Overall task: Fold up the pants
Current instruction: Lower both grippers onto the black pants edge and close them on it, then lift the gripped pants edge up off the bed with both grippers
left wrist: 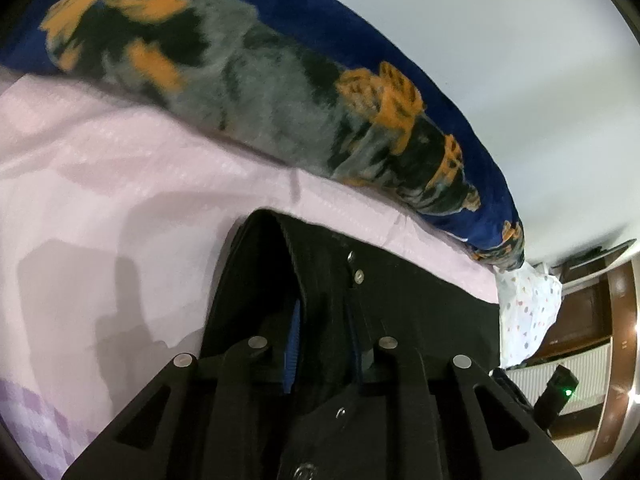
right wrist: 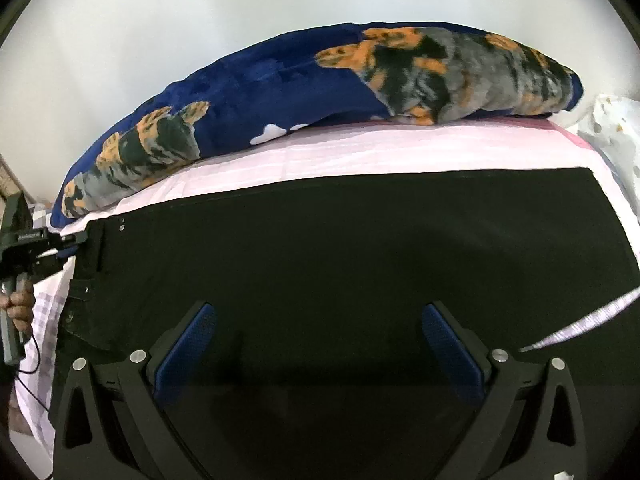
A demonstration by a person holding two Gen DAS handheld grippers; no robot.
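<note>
You had even, soft light; your left gripper (left wrist: pixel 324 344) threw a faint shadow on the sheet (left wrist: pixel 100 208) to its left; fisheye edges bent and darkened.

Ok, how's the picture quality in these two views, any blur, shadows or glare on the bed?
Left wrist view: the blue blanket is smeared by motion blur, and a soft shadow of the rig falls on the pink sheet. Right wrist view: sharper, but the black pants are so dark that folds barely show. Both views bend straight edges, fisheye style. No strong glare on the bed in either.
</note>
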